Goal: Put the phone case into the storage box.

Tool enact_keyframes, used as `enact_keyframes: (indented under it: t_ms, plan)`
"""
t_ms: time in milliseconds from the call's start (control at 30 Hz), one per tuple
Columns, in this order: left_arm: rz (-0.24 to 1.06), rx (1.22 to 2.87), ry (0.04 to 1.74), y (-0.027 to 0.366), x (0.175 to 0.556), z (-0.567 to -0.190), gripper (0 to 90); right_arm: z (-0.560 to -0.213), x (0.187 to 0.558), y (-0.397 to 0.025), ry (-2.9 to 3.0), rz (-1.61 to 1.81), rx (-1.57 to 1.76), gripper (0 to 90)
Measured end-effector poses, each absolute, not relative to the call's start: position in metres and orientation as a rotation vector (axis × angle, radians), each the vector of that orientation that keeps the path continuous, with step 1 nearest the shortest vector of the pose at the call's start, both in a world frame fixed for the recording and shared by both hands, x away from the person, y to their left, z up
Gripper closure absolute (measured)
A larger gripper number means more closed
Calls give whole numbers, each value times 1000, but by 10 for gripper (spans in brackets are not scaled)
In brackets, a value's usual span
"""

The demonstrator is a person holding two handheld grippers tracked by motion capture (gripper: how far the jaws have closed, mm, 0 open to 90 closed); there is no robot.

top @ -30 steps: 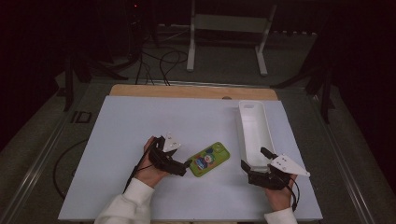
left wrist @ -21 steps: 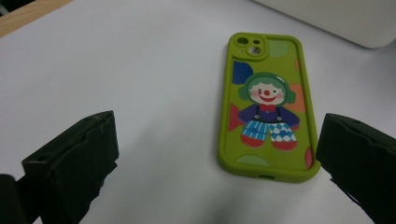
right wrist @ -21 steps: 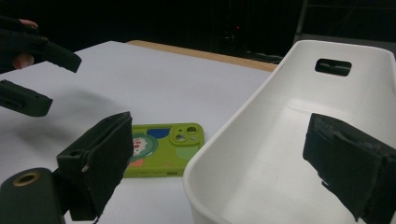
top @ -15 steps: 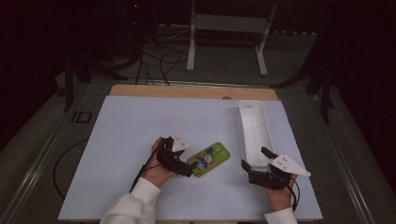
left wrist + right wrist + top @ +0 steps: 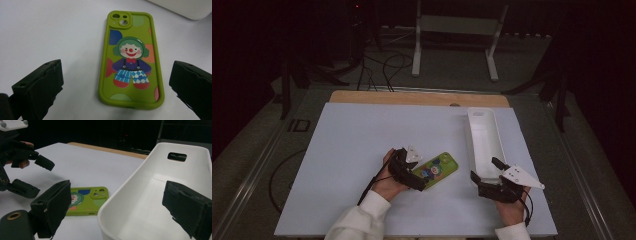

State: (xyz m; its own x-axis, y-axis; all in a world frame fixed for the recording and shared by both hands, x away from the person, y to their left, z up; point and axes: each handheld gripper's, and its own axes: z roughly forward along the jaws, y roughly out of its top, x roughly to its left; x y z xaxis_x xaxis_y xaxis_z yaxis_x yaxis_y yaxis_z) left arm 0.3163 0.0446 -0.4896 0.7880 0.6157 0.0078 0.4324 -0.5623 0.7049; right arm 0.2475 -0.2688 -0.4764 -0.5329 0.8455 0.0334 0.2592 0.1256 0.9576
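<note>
A green phone case [image 5: 436,170] [image 5: 131,60] [image 5: 86,199] printed with a clown lies flat on the white table, camera cutout pointing away from me. My left gripper [image 5: 416,178] [image 5: 117,87] is open, its jaws spread to either side of the case's near end without touching it. A long white tray [image 5: 484,137] [image 5: 150,202] stands empty to the right of the case. My right gripper [image 5: 485,172] [image 5: 125,207] is open at the tray's near end, one jaw outside its left wall and one over the inside. The left gripper [image 5: 25,173] also shows in the right gripper view.
The white table top [image 5: 362,145] has a wooden strip [image 5: 412,97] along its far edge. Behind it, on the dark floor, stand a metal frame [image 5: 457,35] and loose cables [image 5: 382,65].
My left gripper has shifted right, closing in on the near end of the phone case. The right gripper and the tray have stayed put.
</note>
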Motion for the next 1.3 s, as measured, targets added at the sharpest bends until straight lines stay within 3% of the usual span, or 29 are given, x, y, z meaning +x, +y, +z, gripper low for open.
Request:
enact_keyframes:
  t_ms: [1300]
  plan:
    - [265, 2323, 778, 16, 328, -510, 0, -477, 248, -268, 1870, 1427, 1063, 86]
